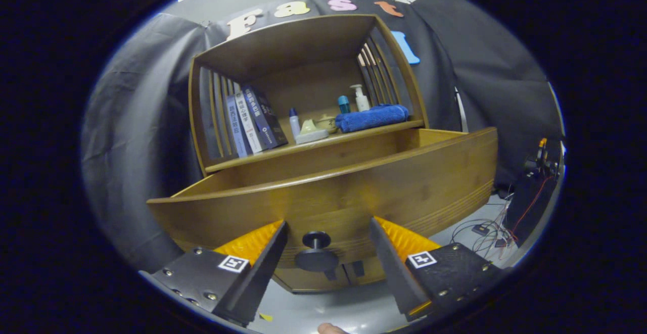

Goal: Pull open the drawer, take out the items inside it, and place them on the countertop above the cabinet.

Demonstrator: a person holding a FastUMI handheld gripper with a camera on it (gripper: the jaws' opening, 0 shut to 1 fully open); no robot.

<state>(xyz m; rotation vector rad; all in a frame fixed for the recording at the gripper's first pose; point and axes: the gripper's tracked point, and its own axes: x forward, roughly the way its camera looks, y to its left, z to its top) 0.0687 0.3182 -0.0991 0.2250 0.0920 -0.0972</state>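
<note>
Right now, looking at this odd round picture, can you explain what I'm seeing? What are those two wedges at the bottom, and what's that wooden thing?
The camera rides on a hand-held gripper; the two wedges are its fingers, spread open and holding nothing. Between them sits the round knob of a wooden drawer, already pulled out from a small cabinet. On the countertop above the drawer stand some books, a folded blue towel, small bottles and a small dish. The inside of the drawer is hidden from here.

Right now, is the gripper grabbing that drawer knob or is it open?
Gripper: open, holding nothing; its fingers stand apart on either side of the drawer knob, not pressing on it.
</note>
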